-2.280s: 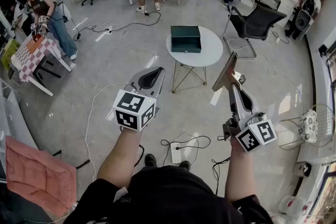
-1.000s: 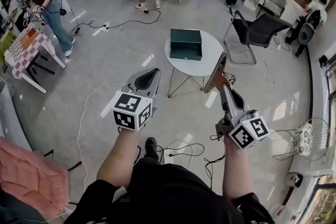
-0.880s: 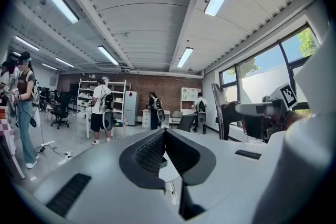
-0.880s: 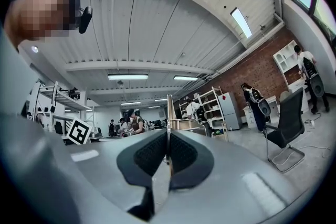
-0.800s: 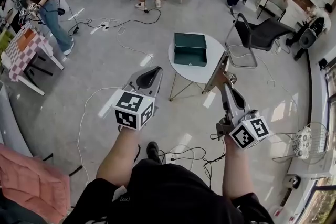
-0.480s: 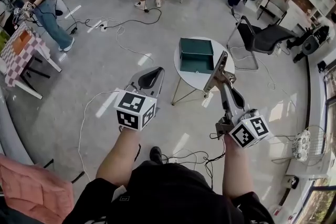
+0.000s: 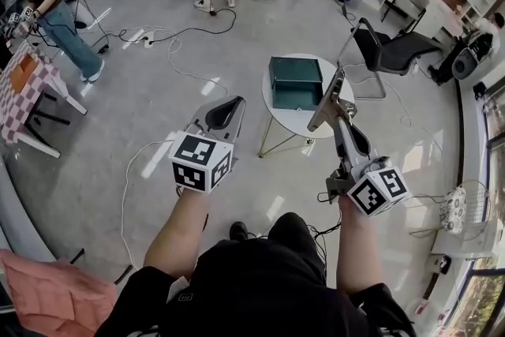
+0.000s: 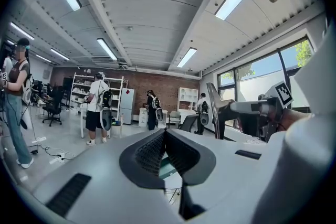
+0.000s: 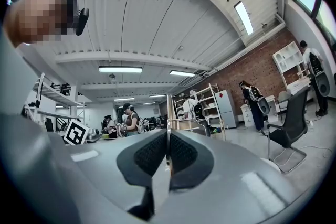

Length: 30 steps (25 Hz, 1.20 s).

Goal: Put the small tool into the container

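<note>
Arms: both are reaching forward, about level | left gripper (image 7: pixel 229 108): is sitting closed, empty | right gripper (image 7: pixel 341 121): is clamping the tool (image 7: pixel 330 100), which is tilting up, outside the container (image 7: pixel 296 83) | container: is sitting open on the table (image 7: pixel 288 121)

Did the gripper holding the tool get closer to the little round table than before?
Yes. In the head view the right gripper with the small tool has come toward the round table; the tool now overlaps the table's right edge.
</note>
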Each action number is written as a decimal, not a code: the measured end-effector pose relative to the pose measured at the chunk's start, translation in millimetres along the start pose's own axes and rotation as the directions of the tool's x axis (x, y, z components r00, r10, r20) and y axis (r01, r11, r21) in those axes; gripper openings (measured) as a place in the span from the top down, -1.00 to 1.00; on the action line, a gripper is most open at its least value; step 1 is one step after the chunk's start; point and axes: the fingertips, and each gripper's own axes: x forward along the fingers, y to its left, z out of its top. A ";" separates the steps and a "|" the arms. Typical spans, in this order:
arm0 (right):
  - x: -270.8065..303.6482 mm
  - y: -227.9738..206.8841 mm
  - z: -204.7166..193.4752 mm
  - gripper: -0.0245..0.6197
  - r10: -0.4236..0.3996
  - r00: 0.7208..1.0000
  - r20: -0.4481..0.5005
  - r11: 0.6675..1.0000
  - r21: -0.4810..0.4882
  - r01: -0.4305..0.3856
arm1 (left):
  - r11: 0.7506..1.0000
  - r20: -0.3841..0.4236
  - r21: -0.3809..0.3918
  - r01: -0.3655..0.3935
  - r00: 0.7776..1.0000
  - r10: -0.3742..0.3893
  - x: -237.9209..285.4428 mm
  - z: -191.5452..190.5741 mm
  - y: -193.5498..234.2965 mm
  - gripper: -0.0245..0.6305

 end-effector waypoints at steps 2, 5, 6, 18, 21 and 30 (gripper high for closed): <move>4.6 -3.2 -1.5 0.89 -0.001 1.000 0.001 1.000 0.004 0.001 | 1.000 -0.006 -0.005 -0.005 1.000 0.005 2.6 -3.3 5.5 0.90; 13.3 -9.8 -8.3 0.89 0.003 1.000 -0.008 1.000 0.023 -0.003 | 1.000 -0.022 -0.012 -0.009 1.000 0.008 12.6 -8.6 12.0 0.90; 15.7 -13.6 -11.8 0.89 0.006 1.000 -0.013 1.000 0.031 -0.006 | 1.000 -0.028 -0.013 -0.008 1.000 0.007 17.4 -10.5 12.4 0.90; 60.8 -131.3 -24.2 0.89 -0.004 1.000 -0.014 0.993 0.120 0.006 | 0.999 -0.101 0.031 0.005 0.995 -0.002 136.5 -13.7 11.8 0.90; 73.0 -174.0 -29.2 0.89 0.000 0.999 -0.034 0.987 0.158 0.006 | 0.999 -0.119 0.047 0.009 0.993 -0.003 176.7 -9.5 3.3 0.90; 121.1 -257.9 -12.5 0.89 0.060 0.997 -0.040 0.975 0.217 -0.050 | 0.996 -0.132 0.092 -0.009 0.991 0.021 276.2 29.2 -2.4 0.90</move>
